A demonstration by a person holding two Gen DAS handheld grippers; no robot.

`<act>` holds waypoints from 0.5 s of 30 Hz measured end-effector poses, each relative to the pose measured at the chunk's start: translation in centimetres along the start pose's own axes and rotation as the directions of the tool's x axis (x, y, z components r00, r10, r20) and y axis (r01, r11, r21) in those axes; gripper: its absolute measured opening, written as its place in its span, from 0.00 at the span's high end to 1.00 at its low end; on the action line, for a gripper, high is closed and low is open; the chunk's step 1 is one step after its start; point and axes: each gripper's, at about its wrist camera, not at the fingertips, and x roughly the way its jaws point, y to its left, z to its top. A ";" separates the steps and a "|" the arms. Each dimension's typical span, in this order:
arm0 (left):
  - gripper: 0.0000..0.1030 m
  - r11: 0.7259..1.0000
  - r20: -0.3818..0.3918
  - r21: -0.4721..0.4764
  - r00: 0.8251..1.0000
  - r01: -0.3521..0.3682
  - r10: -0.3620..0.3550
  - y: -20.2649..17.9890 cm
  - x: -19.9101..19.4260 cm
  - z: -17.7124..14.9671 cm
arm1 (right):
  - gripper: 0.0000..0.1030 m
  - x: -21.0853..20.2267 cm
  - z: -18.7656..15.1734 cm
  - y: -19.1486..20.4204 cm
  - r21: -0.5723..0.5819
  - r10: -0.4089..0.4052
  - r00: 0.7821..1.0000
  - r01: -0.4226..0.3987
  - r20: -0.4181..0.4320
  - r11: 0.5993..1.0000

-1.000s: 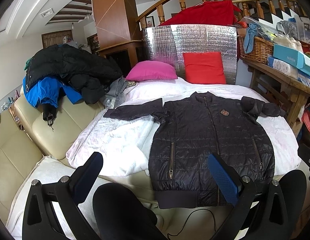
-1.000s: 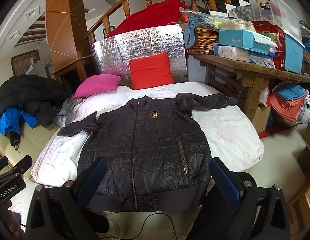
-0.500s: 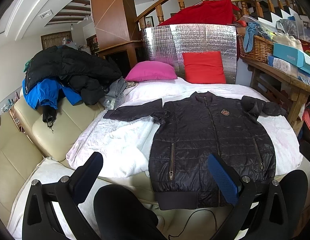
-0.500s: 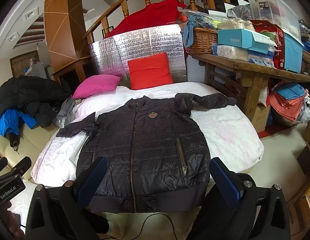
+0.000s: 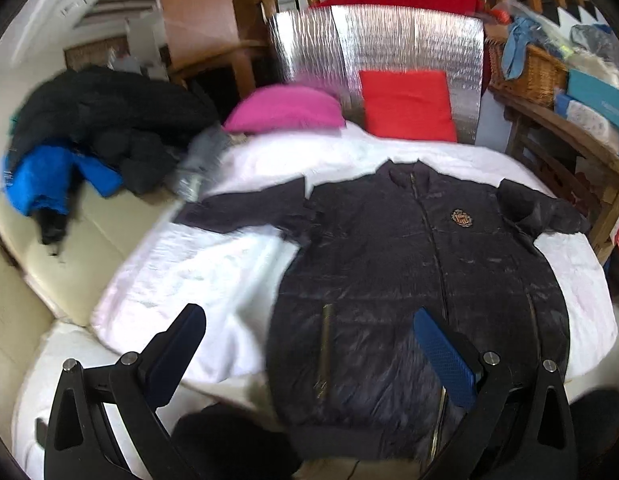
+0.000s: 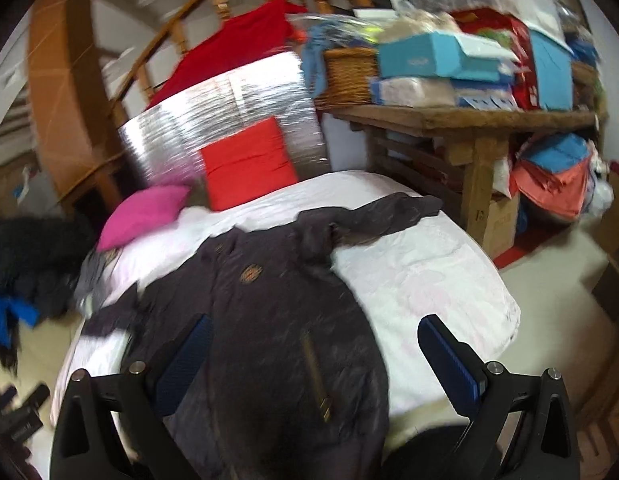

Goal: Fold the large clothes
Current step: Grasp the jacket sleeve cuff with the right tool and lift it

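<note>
A black quilted jacket (image 5: 409, 272) lies flat, front up, zipped, on the white bedcover (image 5: 189, 272), sleeves spread to both sides. It also shows in the right wrist view (image 6: 269, 320). My left gripper (image 5: 309, 336) is open and empty, above the jacket's lower left hem and the bedcover beside it. My right gripper (image 6: 313, 352) is open and empty, above the jacket's lower right side near a pocket zip (image 6: 315, 376). Neither gripper touches the cloth.
A pink pillow (image 5: 285, 110) and a red pillow (image 5: 407, 106) lie at the bed's head against a silver panel. A pile of dark and blue coats (image 5: 89, 140) sits on the cream sofa at left. A cluttered wooden table (image 6: 469, 120) stands right of the bed.
Both grippers have moved forward over the jacket's lower part. The right view has swung and tilted to the right. Both stay open.
</note>
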 end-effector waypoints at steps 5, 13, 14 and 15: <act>0.00 0.996 -0.158 -0.072 0.986 0.043 -0.054 -2.4 12.1 4.1 | 0.00 8.2 4.6 -6.7 0.160 0.041 0.999 -0.035 -0.032 0.987; 0.00 0.984 -0.224 -0.177 0.973 0.021 -0.061 -5.5 24.5 8.5 | 0.00 25.4 10.3 -17.9 0.431 0.088 0.994 -0.053 -0.062 0.901; 0.00 0.985 -0.207 -0.172 0.977 0.009 -0.046 -5.8 25.2 8.9 | 0.00 27.4 10.7 -19.1 0.480 0.101 0.993 -0.057 -0.066 0.875; 0.00 0.986 -0.194 -0.168 0.980 0.003 -0.036 -5.9 25.5 9.1 | 0.00 29.4 11.1 -20.4 0.535 0.118 0.991 -0.065 -0.065 0.842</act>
